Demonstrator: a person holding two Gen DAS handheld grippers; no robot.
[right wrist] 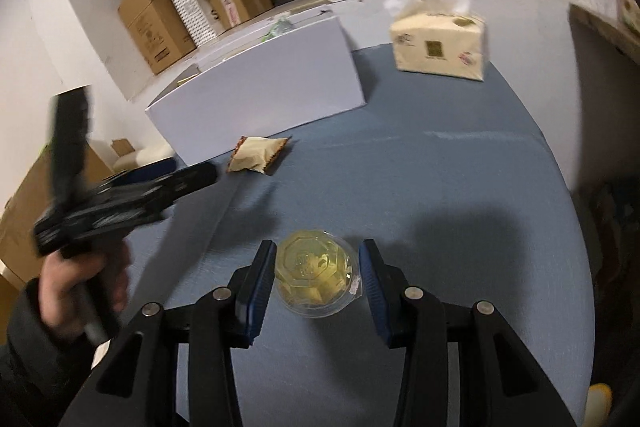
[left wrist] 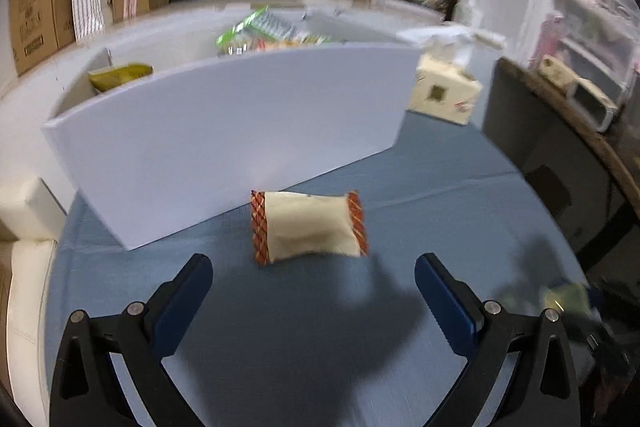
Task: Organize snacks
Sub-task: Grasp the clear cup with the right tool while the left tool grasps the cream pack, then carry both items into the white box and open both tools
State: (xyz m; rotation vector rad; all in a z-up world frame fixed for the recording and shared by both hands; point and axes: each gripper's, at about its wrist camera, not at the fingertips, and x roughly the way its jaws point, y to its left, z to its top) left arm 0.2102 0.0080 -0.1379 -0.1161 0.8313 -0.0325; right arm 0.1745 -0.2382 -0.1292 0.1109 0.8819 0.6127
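Observation:
A cream snack packet with red patterned ends (left wrist: 308,227) lies on the blue tablecloth just in front of a white box (left wrist: 224,131). My left gripper (left wrist: 314,267) is open, its jaws wide apart, just short of the packet. The packet (right wrist: 258,155) and the box (right wrist: 260,87) also show in the right wrist view, with the left gripper (right wrist: 188,175) beside them. My right gripper (right wrist: 318,255) stands around a clear round cup of yellow jelly (right wrist: 318,277). Its pads (right wrist: 262,275) sit close on either side of the cup, and contact is not clear.
The white box holds a yellow bag (left wrist: 120,75) and green snack packets (left wrist: 264,31). A tissue box (right wrist: 438,39) stands at the far right of the table. Cardboard boxes (right wrist: 160,27) line the back wall. A dark table (left wrist: 560,131) is to the right.

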